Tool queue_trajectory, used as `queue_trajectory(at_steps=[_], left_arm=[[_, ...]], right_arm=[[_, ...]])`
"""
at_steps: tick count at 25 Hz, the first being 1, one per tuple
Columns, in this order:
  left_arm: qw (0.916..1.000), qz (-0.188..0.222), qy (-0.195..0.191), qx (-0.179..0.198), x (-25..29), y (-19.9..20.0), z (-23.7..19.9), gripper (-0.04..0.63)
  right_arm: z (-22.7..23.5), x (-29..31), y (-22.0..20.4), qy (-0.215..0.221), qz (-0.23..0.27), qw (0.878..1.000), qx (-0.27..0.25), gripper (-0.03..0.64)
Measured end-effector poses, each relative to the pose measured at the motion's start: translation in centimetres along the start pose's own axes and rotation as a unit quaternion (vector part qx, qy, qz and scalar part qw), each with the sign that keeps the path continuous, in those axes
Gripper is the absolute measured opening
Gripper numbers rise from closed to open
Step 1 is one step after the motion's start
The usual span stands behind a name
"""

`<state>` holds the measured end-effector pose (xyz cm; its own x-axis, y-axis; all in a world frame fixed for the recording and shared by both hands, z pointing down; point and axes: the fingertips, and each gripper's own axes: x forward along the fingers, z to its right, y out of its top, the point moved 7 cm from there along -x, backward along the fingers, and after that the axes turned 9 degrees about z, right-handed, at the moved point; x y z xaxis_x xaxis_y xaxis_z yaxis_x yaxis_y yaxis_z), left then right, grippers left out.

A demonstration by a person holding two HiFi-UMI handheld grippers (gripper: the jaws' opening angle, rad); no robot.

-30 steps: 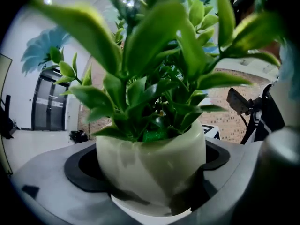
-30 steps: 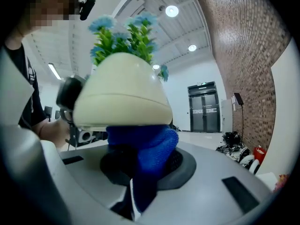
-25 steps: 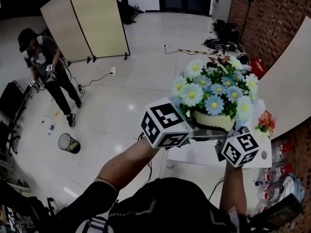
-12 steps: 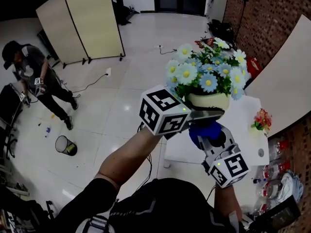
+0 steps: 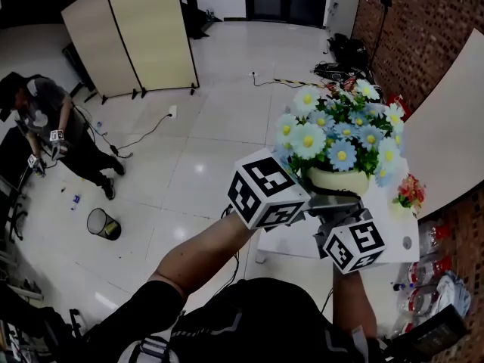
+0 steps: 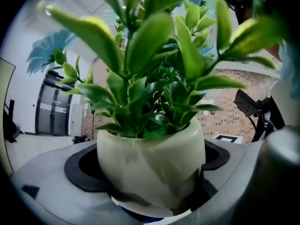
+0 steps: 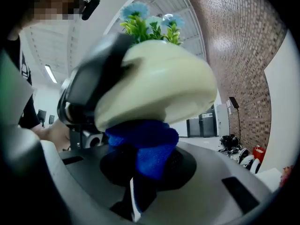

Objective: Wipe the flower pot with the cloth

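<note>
Up in the air above a white table (image 5: 301,245): the cream flower pot (image 5: 338,181), full of blue and white flowers (image 5: 339,131) and green leaves (image 6: 154,74). On the table, near its far edge, a small bunch of red flowers (image 5: 411,190). Off to the right, a brick wall (image 5: 431,21), and low down beside it some bottles (image 5: 432,237). Far out on the shiny floor (image 5: 204,127), a folding screen (image 5: 144,32), a round bin (image 5: 105,224) and a person (image 5: 53,127), all well apart from the pot.

In the head view, much of the pot hidden behind the left gripper (image 5: 321,200) and the right gripper (image 5: 338,219).

Left gripper: jaws spread wide and pressed on two sides of the pot, holding it upright.

Right gripper: just under the pot, jaws pinching a blue cloth (image 7: 146,146). Top of the cloth bunched up and touching the pot's underside. Hard to tell how much of the bottom covered.
</note>
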<state>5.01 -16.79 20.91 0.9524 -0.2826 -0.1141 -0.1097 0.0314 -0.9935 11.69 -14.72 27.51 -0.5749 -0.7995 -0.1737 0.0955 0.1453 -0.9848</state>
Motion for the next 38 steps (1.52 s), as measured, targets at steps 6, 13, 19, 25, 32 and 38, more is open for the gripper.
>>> queue_trajectory(at_steps=[6, 13, 19, 25, 32, 38], left_arm=[[1.0, 0.004, 0.004, 0.007, -0.5, 0.6, 0.2, 0.581], [0.9987, 0.013, 0.049, 0.006, -1.3, 0.9, -2.9, 0.581], [0.9984, 0.014, 0.055, 0.0, -1.2, 0.8, -2.7, 0.581], [0.999, 0.014, 0.041, 0.002, -1.8, 1.4, -1.7, 0.581], [0.9997, 0.013, 0.02, 0.001, -1.5, 0.7, 0.8, 0.581], [0.9997, 0.018, 0.016, -0.001, -2.0, 1.5, 1.0, 0.581]], right_arm=[[0.6, 1.1, 0.1, -0.003, 0.01, 1.0, 0.014, 0.069], [-1.8, -1.8, 0.0, -0.003, 0.022, 1.0, 0.019, 0.069], [-3.5, -3.3, 0.4, 0.015, 0.026, 0.999, -0.014, 0.069], [-3.8, -1.4, 1.5, 0.016, 0.03, 0.999, -0.03, 0.07], [-2.1, 0.4, 0.3, 0.015, 0.021, 1.0, 0.0, 0.071], [-1.1, 1.3, 0.5, 0.014, 0.019, 1.0, 0.007, 0.069]])
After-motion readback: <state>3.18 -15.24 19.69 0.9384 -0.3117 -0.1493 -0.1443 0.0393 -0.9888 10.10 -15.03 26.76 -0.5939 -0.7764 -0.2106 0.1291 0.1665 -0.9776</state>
